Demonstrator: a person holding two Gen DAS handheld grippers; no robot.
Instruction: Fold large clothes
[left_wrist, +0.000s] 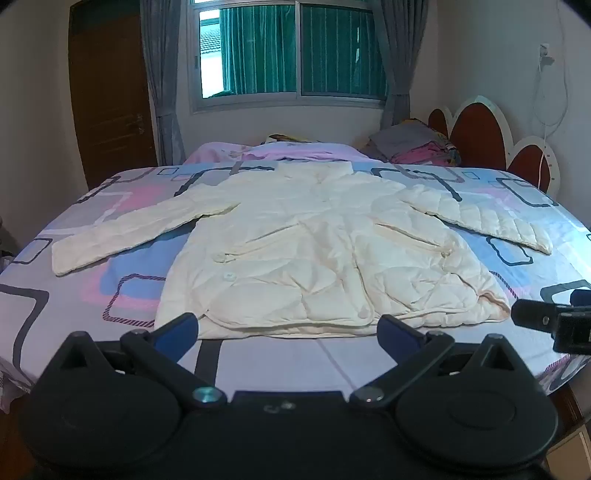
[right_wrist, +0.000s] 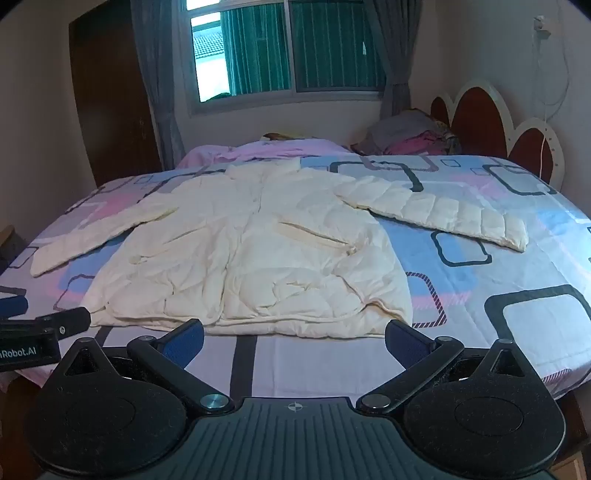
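A: Jacket (left_wrist: 306, 251) position first. Cream quilted jacket, laid flat on its back on the bed (left_wrist: 74, 302), front panels up, collar (left_wrist: 314, 171) toward the window (left_wrist: 288, 55), hem along the near edge of the mattress.

B: Sleeves?

A: Both spread out to the sides, angled slightly toward the near edge. Left sleeve (left_wrist: 122, 232) lies over the pink and blue squares of the bedsheet; right sleeve (right_wrist: 443, 214) reaches toward the headboard (right_wrist: 491, 122) side. Two buttons (left_wrist: 225, 266) visible on the left front panel, slanted pocket openings on both panels.

B: Gripper states?

A: Left gripper (left_wrist: 288, 328): jaws spread wide, nothing between the blue pads (left_wrist: 177, 328). It hovers just short of the hem, roughly centred on the jacket body. No contact with fabric.

B: And the other?

A: Right gripper (right_wrist: 295, 339): also wide apart, empty. Sits in front of the hem, near the jacket's right half. Pads (right_wrist: 406, 339) are above bare bedsheet, apart from the cloth.

B: Do the two see each other?

A: Yes. A black part of the right gripper enters at the right edge of the left wrist view; the left one shows at the left edge of the right wrist view, with partial white lettering on it.

B: Surroundings?

A: Pile of folded clothes (left_wrist: 417, 147) at the far corner by the headboard, grey curtains (left_wrist: 162, 81) flanking the window, dark wooden door (left_wrist: 110, 92) at left.
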